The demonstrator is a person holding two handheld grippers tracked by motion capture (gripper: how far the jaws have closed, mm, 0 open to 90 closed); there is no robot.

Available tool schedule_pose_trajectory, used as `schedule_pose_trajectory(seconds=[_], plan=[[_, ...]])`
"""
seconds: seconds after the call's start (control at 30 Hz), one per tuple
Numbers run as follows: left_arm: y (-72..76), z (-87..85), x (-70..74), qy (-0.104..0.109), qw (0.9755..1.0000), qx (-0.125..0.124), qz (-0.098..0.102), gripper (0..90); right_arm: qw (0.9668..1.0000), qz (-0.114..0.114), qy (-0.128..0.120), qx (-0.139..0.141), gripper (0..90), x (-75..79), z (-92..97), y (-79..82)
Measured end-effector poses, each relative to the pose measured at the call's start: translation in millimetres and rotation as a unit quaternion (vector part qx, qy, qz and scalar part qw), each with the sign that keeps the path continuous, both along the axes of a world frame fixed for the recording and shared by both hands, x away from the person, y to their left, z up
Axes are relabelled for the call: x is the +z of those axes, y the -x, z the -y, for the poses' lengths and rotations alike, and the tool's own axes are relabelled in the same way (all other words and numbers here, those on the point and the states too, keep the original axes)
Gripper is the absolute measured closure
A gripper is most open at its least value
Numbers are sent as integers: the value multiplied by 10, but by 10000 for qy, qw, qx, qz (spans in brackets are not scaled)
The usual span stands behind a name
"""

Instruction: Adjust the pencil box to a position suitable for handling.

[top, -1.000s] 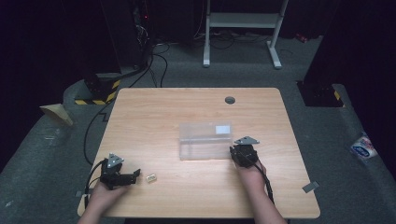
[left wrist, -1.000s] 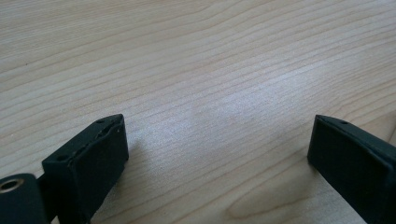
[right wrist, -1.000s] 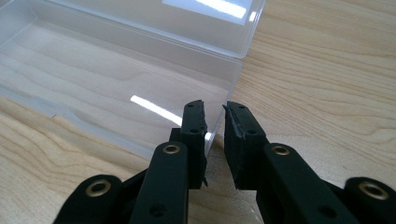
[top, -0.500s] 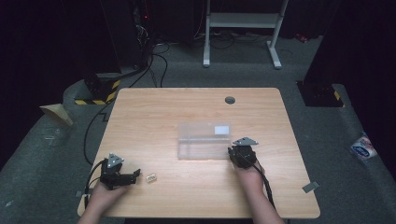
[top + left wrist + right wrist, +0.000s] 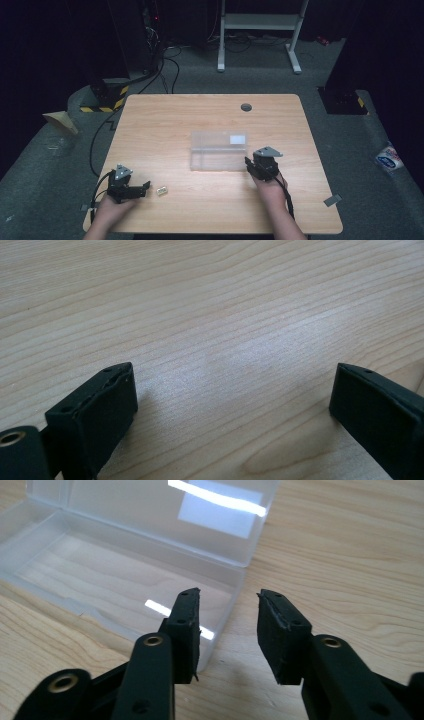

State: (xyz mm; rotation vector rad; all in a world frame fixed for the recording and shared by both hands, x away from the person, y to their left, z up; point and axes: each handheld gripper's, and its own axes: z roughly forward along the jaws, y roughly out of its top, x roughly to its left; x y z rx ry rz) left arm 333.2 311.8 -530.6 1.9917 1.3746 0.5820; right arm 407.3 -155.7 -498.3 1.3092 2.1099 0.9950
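One clear plastic box [image 5: 218,150] lies open near the middle of the one wooden table [image 5: 165,117], its lid tilted back. The right gripper [image 5: 254,165] sits just beside the box's right end; its jaws have just been opening and stand apart, the box's corner wall near the gap between them. One small pale piece [image 5: 161,191] lies well left of the box, just beside the left gripper [image 5: 146,187], whose jaws stand wide apart over bare wood.

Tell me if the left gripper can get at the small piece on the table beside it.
Probably yes. The left gripper lies on the table with its jaws wide open, pointing toward the small piece. Only bare wood lies between them, and the clear box sits well off to the side.
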Motion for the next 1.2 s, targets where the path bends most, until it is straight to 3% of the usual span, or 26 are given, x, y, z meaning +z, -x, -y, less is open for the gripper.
schedule_pose_trajectory(seconds=[0.2,0.4,0.57,0.67,0.73,0.77,1.0,1.07,1.2], plan=[[1,0,0,4,10000,-3,-1,54,9998,-10,-119,-134,495,45,236,77],[4,2,1,7,10000,-1,3,60,9996,-56,20,-288,415,-70,481,200],[5,-1,3,-36,10000,-2,34,69,9988,-237,11,-417,341,-163,679,335],[8,0,3,-31,10000,14,46,77,9979,-281,134,-566,317,-216,807,442],[11,0,4,-35,10000,0,71,81,9975,-309,139,-618,313,-230,827,461],[21,3,6,10,9999,-23,107,137,9973,-328,168,-640,293,-250,855,488],[35,-1,7,20,9999,-16,138,151,9970,-396,139,-657,224,-254,863,494],[43,-10,6,28,9999,-9,156,157,9961,-389,138,-776,223,-256,874,494],[51,-41,19,-24,9999,17,158,201,9963,-377,171,-750,221,-257,874,488]])
